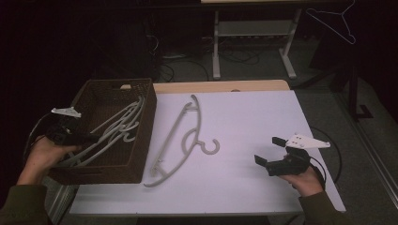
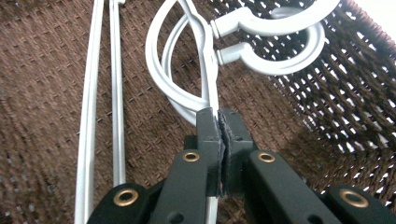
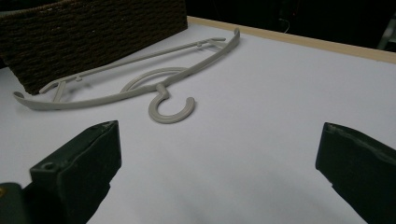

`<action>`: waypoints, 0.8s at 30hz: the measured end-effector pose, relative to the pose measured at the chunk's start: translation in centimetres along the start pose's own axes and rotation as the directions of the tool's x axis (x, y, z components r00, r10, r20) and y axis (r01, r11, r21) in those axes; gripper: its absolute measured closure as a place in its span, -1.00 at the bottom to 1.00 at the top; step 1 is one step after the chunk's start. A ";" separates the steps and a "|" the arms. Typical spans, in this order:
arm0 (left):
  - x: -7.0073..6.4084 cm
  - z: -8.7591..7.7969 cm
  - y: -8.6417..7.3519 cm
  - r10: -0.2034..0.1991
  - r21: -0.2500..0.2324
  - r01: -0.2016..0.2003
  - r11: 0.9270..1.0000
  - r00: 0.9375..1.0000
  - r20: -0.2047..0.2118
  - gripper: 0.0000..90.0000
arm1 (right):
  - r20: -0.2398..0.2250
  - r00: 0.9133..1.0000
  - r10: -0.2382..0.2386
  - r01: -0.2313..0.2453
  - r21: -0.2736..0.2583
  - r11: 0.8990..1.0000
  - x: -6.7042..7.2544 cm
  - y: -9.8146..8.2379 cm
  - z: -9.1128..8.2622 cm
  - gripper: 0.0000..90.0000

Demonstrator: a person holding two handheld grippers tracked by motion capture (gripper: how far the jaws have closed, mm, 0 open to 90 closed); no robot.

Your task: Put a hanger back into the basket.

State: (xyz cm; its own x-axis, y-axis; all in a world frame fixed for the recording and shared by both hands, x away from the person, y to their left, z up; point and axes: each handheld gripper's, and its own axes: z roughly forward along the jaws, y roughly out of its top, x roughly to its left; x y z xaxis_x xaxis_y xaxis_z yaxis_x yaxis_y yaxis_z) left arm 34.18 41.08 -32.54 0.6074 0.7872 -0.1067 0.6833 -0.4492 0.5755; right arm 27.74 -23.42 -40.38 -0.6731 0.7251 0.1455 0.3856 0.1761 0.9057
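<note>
Left gripper (image 2: 219, 126) pinches a thin white plastic hanger (image 2: 187, 88) with a curved hook

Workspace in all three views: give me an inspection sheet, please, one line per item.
Surface: white table top, wooden strip along the far edge.
Job's things: brown woven basket at the table's left end holding several pale hangers; one hanger on the table lies flat beside it, hook towards the right gripper.
Clutter: nothing seen.
Grippers: left gripper inside the basket, jaws shut on a hanger's thin bar; right gripper low over the table, jaws wide open, nothing between them.
Cables: a black cable loops behind the right gripper.
Surroundings: dim room, a desk frame beyond, another hanger hung up at the far right.
</note>
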 end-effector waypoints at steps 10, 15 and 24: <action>0.1 1.0 -0.2 -0.005 -0.035 0.005 0.999 1.000 0.012 1.00 | 0.002 1.000 0.001 -0.001 -0.001 1.000 0.0 0.0 -0.1 -1.00; 0.0 1.4 0.0 -0.002 -0.042 0.002 0.999 1.000 0.007 1.00 | 0.002 1.000 0.004 -0.004 -0.003 1.000 0.0 0.0 -0.1 -1.00; -0.2 0.6 0.4 -0.007 -0.094 0.007 0.996 1.000 0.000 0.89 | 0.005 1.000 0.005 -0.005 -0.002 1.000 0.0 0.1 -0.2 -1.00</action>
State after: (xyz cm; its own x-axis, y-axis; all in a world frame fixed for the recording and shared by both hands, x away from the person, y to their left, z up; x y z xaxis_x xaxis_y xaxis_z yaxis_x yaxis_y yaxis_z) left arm 34.62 40.50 -32.75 0.6023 0.7906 -0.1108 0.6468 -0.4018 0.6482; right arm 27.69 -23.55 -40.28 -0.6681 0.7291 0.1486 0.3878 0.1708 0.9058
